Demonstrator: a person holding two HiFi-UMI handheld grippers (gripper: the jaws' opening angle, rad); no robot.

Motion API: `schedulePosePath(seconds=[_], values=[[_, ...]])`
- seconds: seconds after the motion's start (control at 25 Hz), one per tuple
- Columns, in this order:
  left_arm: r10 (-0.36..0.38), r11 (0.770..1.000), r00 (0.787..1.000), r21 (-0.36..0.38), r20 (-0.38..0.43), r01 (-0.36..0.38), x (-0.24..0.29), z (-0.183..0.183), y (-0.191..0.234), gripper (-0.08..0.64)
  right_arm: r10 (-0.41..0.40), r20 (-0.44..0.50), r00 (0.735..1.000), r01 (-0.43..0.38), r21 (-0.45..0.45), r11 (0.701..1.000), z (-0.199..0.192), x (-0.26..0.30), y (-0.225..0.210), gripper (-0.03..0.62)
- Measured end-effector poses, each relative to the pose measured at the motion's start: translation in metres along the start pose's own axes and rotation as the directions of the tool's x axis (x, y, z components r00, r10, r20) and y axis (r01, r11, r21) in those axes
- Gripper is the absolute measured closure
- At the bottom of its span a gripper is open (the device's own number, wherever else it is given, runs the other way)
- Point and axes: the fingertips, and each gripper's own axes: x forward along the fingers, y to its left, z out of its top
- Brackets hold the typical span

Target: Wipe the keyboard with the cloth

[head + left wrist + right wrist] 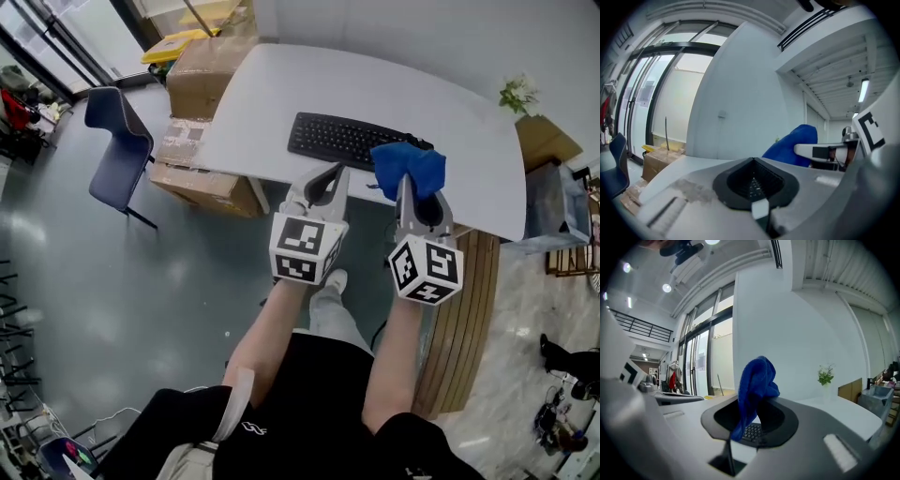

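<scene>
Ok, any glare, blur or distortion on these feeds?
Head view: sharp, evenly lit, edges bowed by the wide lens. Left gripper view: heavy fisheye, bright windows, foreground soft. Right gripper view: same fisheye; blue fabric cloth crisp, ceiling lamps flare.

keyboard [352,141] on table [281,94]; cloth [408,169] above its right end; chair [117,141] left of table; plant [518,94] far right.

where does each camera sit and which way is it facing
head view: on the head, steeply down at table, keyboard, left gripper, right gripper; forearms and legs show.
left gripper view: on the left gripper, along its shut jaws; right gripper at right.
right gripper view: on the right gripper, along jaws shut on the cloth.
shared: all show cloth and keyboard.
</scene>
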Motion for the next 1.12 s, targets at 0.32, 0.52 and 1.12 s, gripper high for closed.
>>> schedulePosePath(seconds=[0.32, 0.52, 1.12], values=[[0.027, 1.0, 1.0, 0.009, 0.015, -0.027, 0.088, 0.015, 0.002, 0.563, 0.067, -0.003, 0.998, -0.067, -0.004, 0.998, 0.02, 0.078, -0.057, 0.506], [0.099, 0.995, 0.995, 0.001, -0.005, -0.099, 0.099, 0.016, 0.044, 0.563, 0.147, -0.032, 0.989, -0.147, -0.004, 0.989, 0.014, 0.118, -0.034, 0.506], [0.196, 0.974, 0.959, -0.07, -0.203, -0.214, 0.124, -0.056, 0.167, 0.565, 0.288, -0.237, 0.928, -0.284, 0.052, 0.957, -0.074, 0.229, 0.052, 0.506]])
